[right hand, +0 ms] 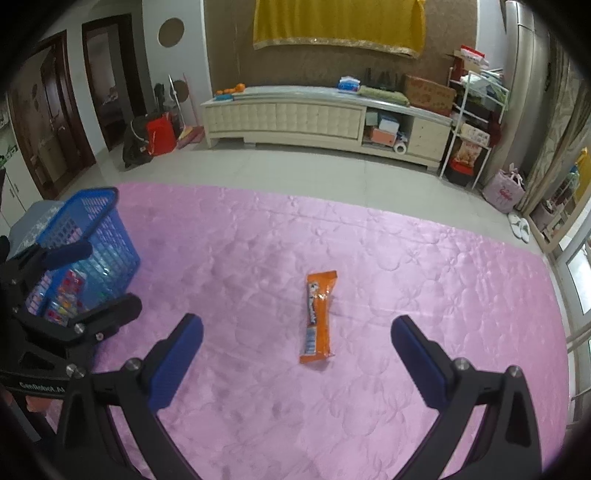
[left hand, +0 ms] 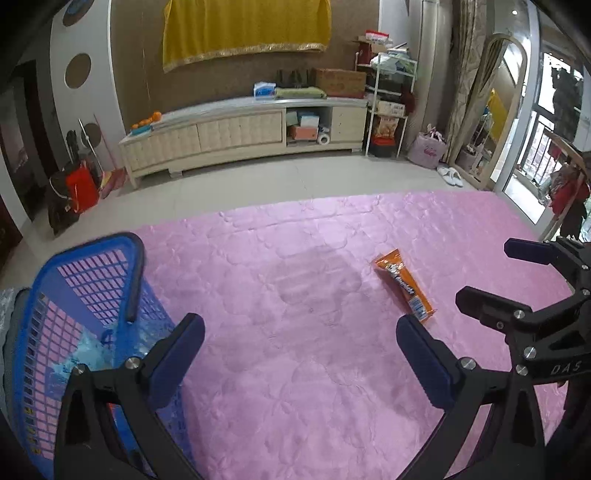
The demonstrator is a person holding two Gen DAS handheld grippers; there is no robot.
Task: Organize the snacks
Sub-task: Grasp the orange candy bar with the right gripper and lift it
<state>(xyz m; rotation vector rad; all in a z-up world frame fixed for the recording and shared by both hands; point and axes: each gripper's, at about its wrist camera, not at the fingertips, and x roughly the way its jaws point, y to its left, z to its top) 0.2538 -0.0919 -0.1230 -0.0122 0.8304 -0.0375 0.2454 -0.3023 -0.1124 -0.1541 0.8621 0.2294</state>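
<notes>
A pink quilted cover (right hand: 369,258) fills the near part of the scene, with pale floor tiles beyond it. Along the far wall stands a long cream cabinet (right hand: 288,116), and a yellow cloth (right hand: 338,24) hangs above it. A blue plastic basket (right hand: 92,236) stands on the left of the cover, with packets lying in its bottom. An orange snack packet (right hand: 319,317) lies flat on the cover, well apart from the basket and to its right.

The left gripper (left hand: 301,347) hangs over bare cover just right of the basket, jaws spread wide and nothing between them. The right gripper (right hand: 297,350) points down at the near end of the snack packet; its jaws are released too, one pad on either side of the packet's line and neither touching it.
</notes>
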